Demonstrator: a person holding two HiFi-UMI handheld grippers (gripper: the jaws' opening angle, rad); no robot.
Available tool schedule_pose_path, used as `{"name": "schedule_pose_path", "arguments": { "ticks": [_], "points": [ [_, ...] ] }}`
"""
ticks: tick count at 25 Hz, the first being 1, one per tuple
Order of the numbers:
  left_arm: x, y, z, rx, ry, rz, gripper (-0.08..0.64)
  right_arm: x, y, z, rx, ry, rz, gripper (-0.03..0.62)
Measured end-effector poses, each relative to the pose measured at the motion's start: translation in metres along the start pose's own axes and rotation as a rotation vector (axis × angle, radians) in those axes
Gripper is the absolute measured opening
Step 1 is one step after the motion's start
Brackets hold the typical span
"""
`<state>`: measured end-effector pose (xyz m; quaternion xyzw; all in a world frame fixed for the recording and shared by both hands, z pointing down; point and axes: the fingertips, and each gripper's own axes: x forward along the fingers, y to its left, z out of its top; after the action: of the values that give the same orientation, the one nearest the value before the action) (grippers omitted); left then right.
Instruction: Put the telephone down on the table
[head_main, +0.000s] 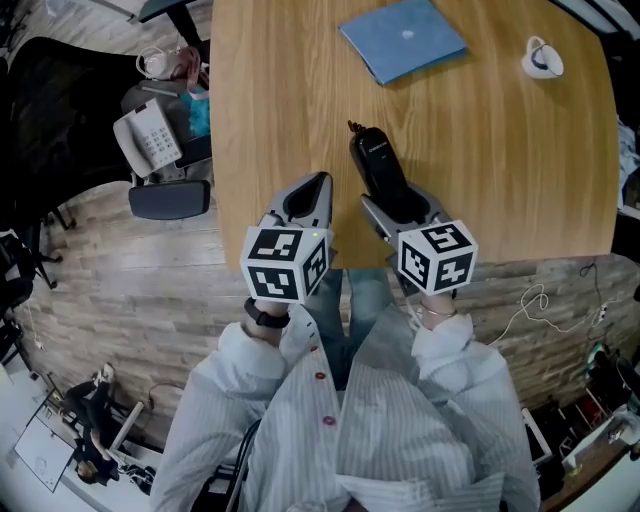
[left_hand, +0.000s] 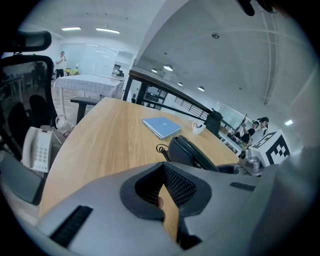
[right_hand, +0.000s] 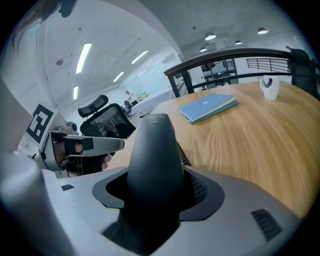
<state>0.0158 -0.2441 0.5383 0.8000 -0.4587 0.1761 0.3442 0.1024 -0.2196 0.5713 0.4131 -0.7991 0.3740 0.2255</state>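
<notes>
A black telephone handset (head_main: 378, 160) points away from me over the wooden table (head_main: 280, 90), with a short coiled cord stub at its far end. My right gripper (head_main: 395, 202) is shut on its near half; in the right gripper view the handset (right_hand: 155, 145) fills the space between the jaws. Whether it touches the tabletop I cannot tell. My left gripper (head_main: 312, 195) hovers at the table's near edge, just left of the handset, shut with nothing in it. From the left gripper view the handset (left_hand: 189, 152) lies to the right of the jaws.
A blue notebook (head_main: 403, 38) lies at the far middle of the table, a white cup (head_main: 541, 58) at the far right. A white desk phone (head_main: 148, 137) rests on an office chair (head_main: 170, 198) left of the table.
</notes>
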Motion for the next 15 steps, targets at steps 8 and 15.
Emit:
{"name": "schedule_pose_path", "arguments": {
  "ticks": [8,15],
  "points": [
    [-0.001,0.017,-0.017,-0.015,0.025,0.004,0.009,0.019,0.006,-0.019,-0.036,0.042,-0.034,0.290],
    [-0.009,0.024,-0.029,-0.022,0.038,0.000,0.008,0.028,0.013,-0.034,-0.097,0.076,-0.075,0.290]
  ]
}}
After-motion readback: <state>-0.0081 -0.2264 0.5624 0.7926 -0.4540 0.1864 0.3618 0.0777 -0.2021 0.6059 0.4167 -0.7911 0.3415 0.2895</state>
